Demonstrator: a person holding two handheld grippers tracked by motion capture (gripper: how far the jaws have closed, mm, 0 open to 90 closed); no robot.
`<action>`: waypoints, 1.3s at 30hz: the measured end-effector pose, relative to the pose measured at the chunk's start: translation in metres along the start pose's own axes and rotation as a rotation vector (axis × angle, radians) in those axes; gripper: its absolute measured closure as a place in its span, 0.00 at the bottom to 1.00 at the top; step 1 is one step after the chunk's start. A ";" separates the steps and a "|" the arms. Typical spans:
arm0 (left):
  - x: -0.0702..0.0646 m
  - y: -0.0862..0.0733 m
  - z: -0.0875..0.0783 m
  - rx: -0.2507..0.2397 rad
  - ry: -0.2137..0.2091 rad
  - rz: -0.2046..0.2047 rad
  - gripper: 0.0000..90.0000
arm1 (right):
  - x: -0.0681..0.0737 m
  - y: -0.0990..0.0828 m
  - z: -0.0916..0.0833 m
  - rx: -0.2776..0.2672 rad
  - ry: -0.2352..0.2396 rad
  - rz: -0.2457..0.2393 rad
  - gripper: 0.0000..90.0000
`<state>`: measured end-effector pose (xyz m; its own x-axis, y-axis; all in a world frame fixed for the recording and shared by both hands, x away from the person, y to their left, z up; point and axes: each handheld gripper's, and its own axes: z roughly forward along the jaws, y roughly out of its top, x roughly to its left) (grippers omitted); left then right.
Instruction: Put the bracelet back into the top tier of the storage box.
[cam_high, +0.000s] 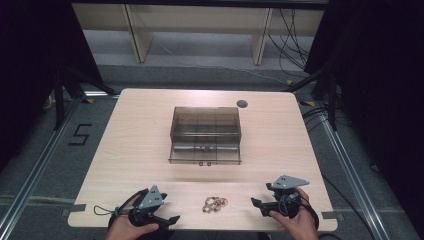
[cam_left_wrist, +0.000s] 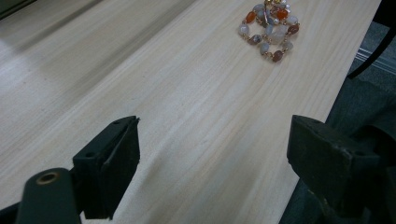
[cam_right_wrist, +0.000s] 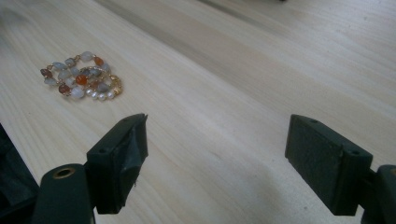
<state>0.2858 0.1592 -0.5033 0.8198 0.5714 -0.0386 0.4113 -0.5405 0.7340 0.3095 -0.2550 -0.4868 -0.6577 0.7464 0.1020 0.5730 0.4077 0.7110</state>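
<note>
Your left claw (cam_high: 170, 220) and right claw (cam_high: 256, 204) are both released, jaws spread wide, nothing between them. The bead bracelets (cam_high: 215, 204) lie in a small pile on the table (cam_high: 135, 145) near its front edge, between your claws, touching neither. The smoky clear box (cam_high: 205, 135) sits mid-table, well apart.

Matt pale wood table (cam_high: 140, 150); glossy stone-bead bracelets (cam_high: 215, 204); smoky clear-plastic box (cam_high: 205, 135).

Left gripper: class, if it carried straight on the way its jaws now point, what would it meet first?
Probably bare table. The open left gripper aims along the wood, and the beaded bracelets lie ahead but right of its midline, so it would likely pass beside them; depth is hard to judge.
</note>
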 end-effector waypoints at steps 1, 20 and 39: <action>-0.001 0.000 0.001 -0.015 -0.008 -0.018 0.19 | -0.001 0.000 0.001 -0.009 -0.003 -0.005 0.22; 0.000 0.000 0.000 0.000 0.005 0.001 0.19 | 0.002 0.005 -0.001 0.023 0.005 -0.056 0.22; 0.000 0.000 0.001 -0.003 0.000 -0.006 0.19 | 0.018 0.020 0.002 0.094 0.019 -0.148 0.27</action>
<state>0.2858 0.1583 -0.5044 0.8175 0.5743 -0.0431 0.4147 -0.5351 0.7361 0.3100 -0.2321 -0.4725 -0.7468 0.6649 0.0151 0.5119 0.5601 0.6513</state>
